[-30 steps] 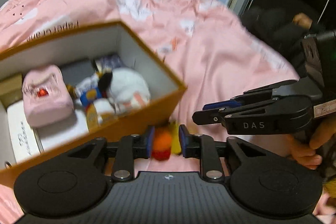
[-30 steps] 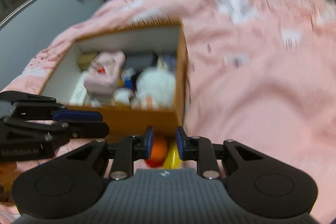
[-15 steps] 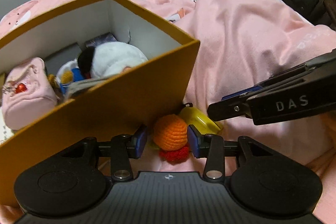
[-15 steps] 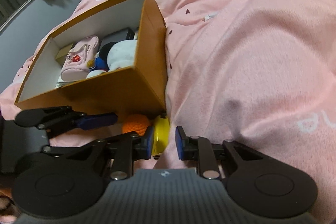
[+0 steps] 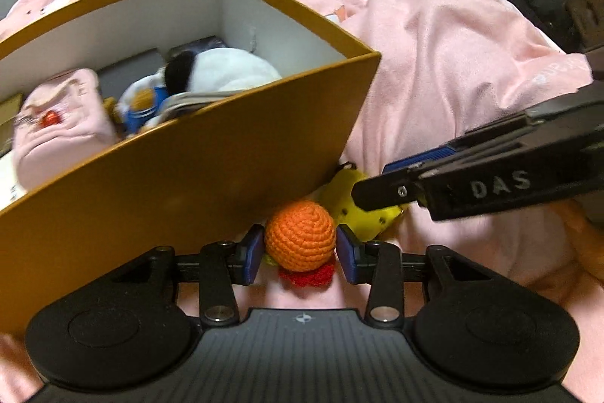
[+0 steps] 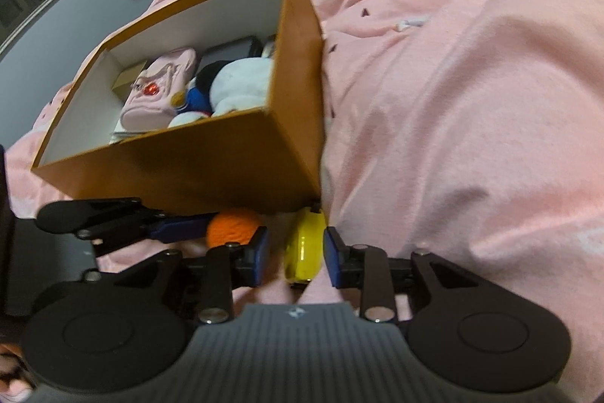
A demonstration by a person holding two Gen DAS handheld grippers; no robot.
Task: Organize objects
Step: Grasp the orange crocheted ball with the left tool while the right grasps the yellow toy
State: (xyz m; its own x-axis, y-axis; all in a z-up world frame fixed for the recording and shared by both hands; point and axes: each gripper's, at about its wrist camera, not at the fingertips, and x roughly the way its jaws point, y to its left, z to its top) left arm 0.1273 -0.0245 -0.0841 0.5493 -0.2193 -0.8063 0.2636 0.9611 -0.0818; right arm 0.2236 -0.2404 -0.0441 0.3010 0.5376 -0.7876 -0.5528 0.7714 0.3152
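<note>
My left gripper (image 5: 300, 253) sits low on the bed, just in front of the box (image 5: 211, 169). Its jaws lie against both sides of the orange ball (image 5: 300, 238), a crocheted piece with a red frill beneath, and appear clenched on it. The ball rests on the pink blanket (image 5: 434, 63) close to the box's near wall.

My right gripper (image 6: 296, 255) comes in from the right side. Its jaws are released, one on either side of the yellow toy (image 6: 304, 246), with a gap showing on the left. The toy lies on the blanket at the box's near right corner, just beside the ball. From the left wrist, the right gripper's tip crosses in front of the toy (image 5: 362, 206).

The box is orange outside, white inside, open at the top, and stands on the blanket. Inside lie a pink pouch (image 6: 160, 89) with a red charm, a white plush (image 6: 241, 82) with a black patch, a blue-and-white plush (image 6: 196, 101) and flat dark items at the back.
</note>
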